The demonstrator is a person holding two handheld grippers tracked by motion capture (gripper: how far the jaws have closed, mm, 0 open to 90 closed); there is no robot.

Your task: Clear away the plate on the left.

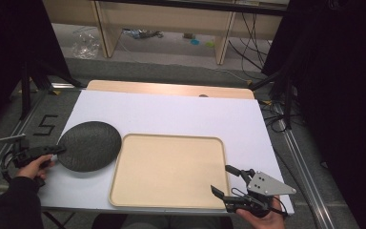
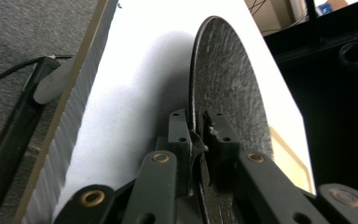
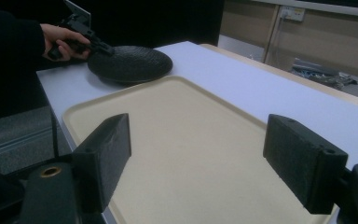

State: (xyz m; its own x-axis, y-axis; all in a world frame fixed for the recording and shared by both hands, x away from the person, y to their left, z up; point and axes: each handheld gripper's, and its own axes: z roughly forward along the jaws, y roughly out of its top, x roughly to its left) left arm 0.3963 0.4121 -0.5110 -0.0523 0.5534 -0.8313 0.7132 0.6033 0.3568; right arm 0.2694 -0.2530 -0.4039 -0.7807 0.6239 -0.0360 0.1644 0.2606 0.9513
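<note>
Black textured plate (image 1: 89, 145) beside tray (image 1: 124, 191)

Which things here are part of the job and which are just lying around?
In the job: black plate, clamped at its rim by the left gripper; beige tray beside it; right gripper, open over the tray's corner.

Lying about: cables, plastic wrap on the floor.

left gripper (image 1: 59, 150) clamped — right gripper (image 1: 225, 180) jaws spread wide

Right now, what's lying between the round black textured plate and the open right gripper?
The beige rectangular tray, empty, lies between the round black textured plate and the right gripper, as the high view shows.
</note>
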